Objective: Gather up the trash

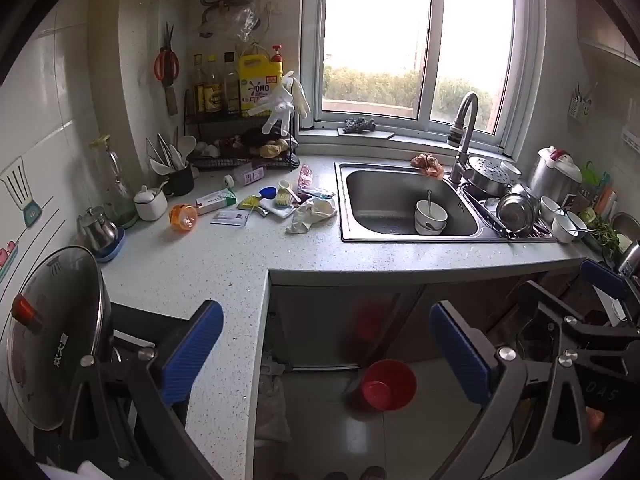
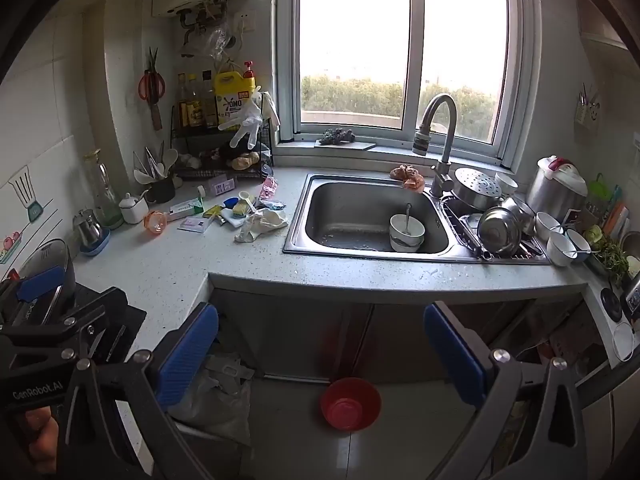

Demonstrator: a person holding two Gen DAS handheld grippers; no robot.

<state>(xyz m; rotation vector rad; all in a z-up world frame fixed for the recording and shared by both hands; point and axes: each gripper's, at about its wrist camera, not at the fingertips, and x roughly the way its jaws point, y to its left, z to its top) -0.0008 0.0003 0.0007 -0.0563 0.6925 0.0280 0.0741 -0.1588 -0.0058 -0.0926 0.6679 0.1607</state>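
Bright window [image 1: 416, 36] above steel sink [image 1: 404, 204]; speckled L-shaped counter [image 1: 224, 264]; white tiled walls [image 1: 44, 92]; glossy floor [image 1: 320, 432].

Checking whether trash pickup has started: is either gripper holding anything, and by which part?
Nothing is held. The left gripper and right gripper both stand wide open with nothing between them, short of the crumpled white paper on the speckled countertop.

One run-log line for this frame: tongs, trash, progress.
left tongs: open, empty | right tongs: open, empty | crumpled white paper: on speckled grey countertop, left of steel sink | progress: nothing collected yet
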